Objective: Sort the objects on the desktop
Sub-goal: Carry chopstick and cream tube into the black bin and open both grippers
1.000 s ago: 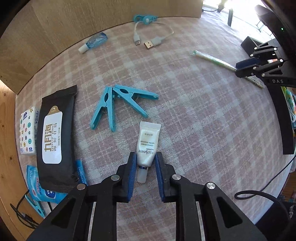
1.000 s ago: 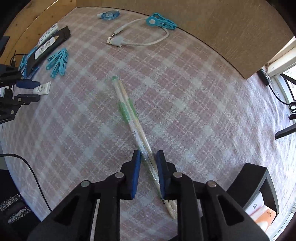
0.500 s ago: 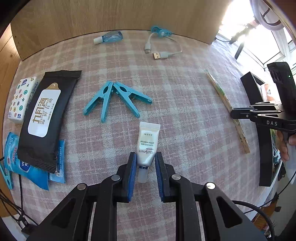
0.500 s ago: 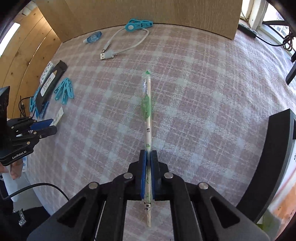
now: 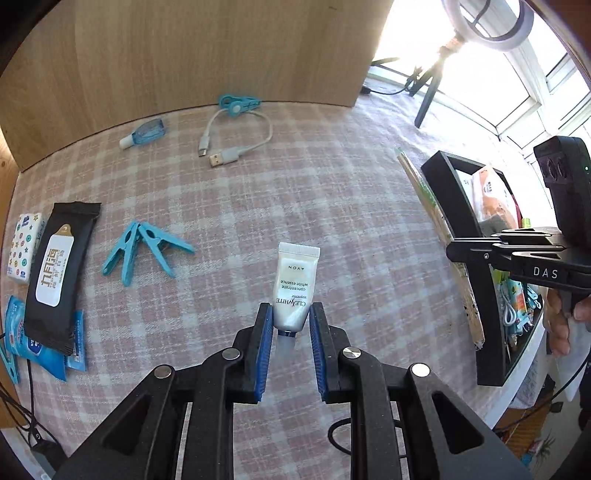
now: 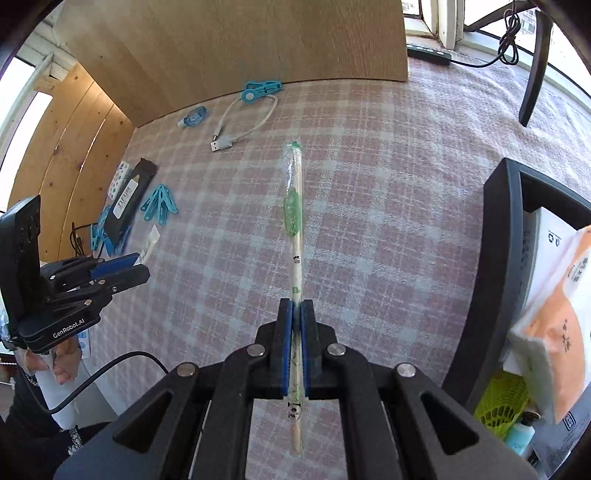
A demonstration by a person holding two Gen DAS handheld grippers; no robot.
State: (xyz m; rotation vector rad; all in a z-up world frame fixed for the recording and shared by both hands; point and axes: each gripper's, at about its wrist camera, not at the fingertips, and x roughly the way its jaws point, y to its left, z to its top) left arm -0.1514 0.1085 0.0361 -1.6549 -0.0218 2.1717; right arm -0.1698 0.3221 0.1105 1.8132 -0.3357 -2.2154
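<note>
Tablecloth (image 5: pixel 332 206) lies bare between clothespins (image 5: pixel 144 251) and bin (image 5: pixel 461 206).

Checked tablecloth (image 5: pixel 332 206) under blue pegs (image 5: pixel 144 251)

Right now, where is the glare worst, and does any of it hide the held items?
Left wrist view: the window at upper right is blown out behind the ring light; the white tube reads sharply. Right wrist view: evenly lit, fisheye bending at the edges; the wrapped chopsticks stay clear.
</note>
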